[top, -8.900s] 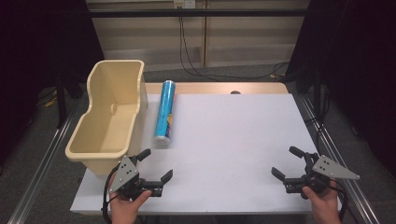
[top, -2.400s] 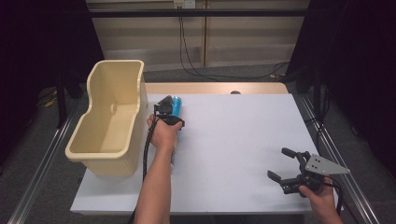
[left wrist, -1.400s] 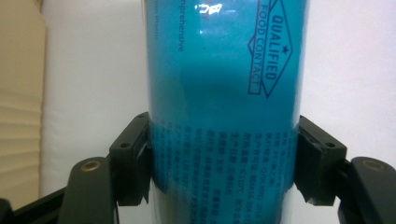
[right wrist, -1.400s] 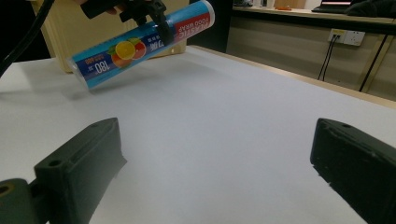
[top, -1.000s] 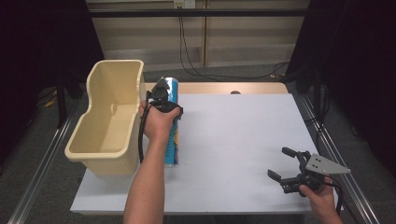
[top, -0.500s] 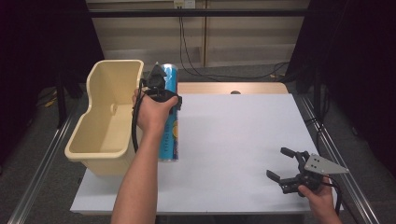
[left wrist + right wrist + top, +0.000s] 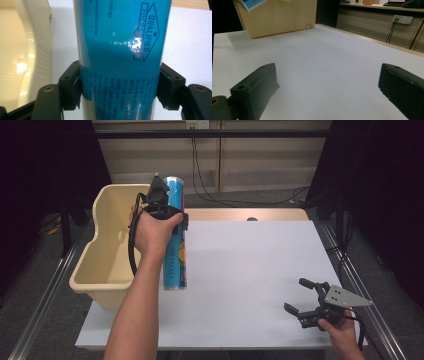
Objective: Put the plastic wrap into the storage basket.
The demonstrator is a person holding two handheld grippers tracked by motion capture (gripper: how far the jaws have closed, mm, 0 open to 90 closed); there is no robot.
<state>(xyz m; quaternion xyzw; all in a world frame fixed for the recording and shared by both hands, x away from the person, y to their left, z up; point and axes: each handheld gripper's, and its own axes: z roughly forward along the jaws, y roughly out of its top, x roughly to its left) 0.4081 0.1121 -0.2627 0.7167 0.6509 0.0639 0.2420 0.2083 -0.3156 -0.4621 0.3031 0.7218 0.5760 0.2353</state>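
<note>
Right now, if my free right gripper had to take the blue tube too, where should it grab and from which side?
Probably the lower body of the blue tube, from its right side over the white table. The left gripper already clamps its upper part, the cream bin blocks the left, and the round wall suits opposed fingers.

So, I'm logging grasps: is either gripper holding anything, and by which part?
The left gripper clamps the blue can across its round side wall, near its upper end. The right gripper is open, holding nothing.

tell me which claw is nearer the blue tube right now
Left. The left claw is clamped on the blue tube, a jaw on each side. The right claw is open, far off near the white table's front right corner.
</note>
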